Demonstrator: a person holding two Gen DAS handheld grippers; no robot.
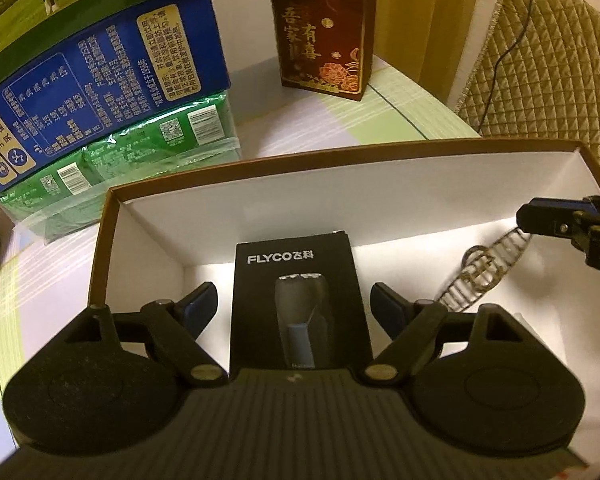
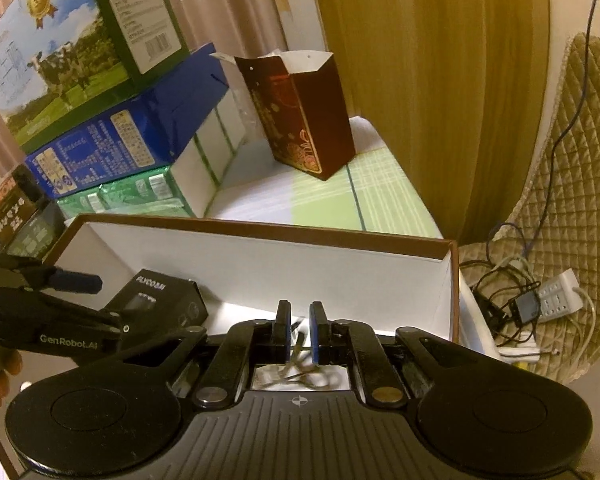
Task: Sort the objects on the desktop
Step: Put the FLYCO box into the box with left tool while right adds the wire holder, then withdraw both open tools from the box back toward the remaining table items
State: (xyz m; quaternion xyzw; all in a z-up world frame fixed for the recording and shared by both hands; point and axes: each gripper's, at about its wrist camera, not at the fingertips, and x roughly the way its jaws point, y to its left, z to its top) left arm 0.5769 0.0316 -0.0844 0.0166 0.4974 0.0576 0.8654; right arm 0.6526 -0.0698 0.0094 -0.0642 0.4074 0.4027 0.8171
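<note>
A brown-rimmed white tray box lies on the table; it also shows in the right wrist view. A black FLYCO shaver box lies inside it, between my open left gripper's fingers, apart from both pads. In the right wrist view the shaver box sits at the tray's left. My right gripper is nearly shut around a metal watch band. In the left wrist view the right gripper holds the band's top end, the band hanging into the tray.
Stacked milk cartons stand at the left and show in the right wrist view. A dark red gift bag stands behind the tray. A quilted chair, cables and a power strip are to the right.
</note>
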